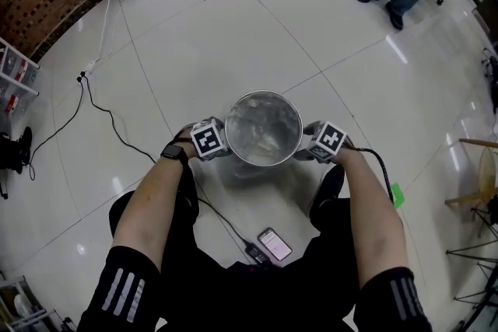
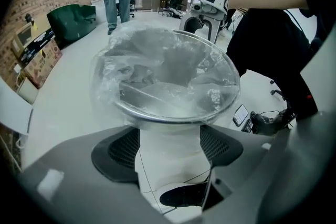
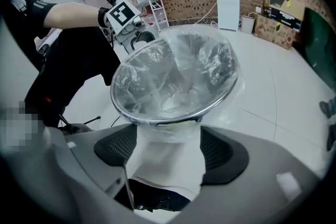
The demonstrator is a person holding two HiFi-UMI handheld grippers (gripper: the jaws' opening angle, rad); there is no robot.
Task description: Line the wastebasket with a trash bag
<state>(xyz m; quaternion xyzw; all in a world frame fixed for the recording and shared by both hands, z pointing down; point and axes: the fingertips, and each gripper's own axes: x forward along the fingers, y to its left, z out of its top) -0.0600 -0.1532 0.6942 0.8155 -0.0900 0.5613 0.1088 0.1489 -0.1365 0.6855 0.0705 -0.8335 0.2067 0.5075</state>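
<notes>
Your left tool [image 2: 169, 147] stands with its jaws spread wide and nothing clamped. The pads flank the wastebasket's [image 1: 263, 92] side just under the metal rim without pressing on it. Your right tool [image 3: 169, 152] mirrors it on the far side, jaws equally parted, with the crumpled overhang of the trash bag [image 3: 173, 68] showing just below the rim between them.

The clear bag is inside the basket, which stands on the tiled floor [image 1: 194, 43] between your legs. The film's mouth is turned out over the rim all round. Setting one tool at each side looks meant to keep the film even on opposite edges, and the open jaws suggest the overhang is being left where it lies, not pulled. The lining appears nearly done; only snugging the skirt seems left.

Both tools point steeply down. Your forearms reach in from below in the head view and angle inward to meet the rim at matching height, a watch [image 1: 173, 152] on the left wrist. A phone [image 1: 274, 243] lies on the floor near you.
</notes>
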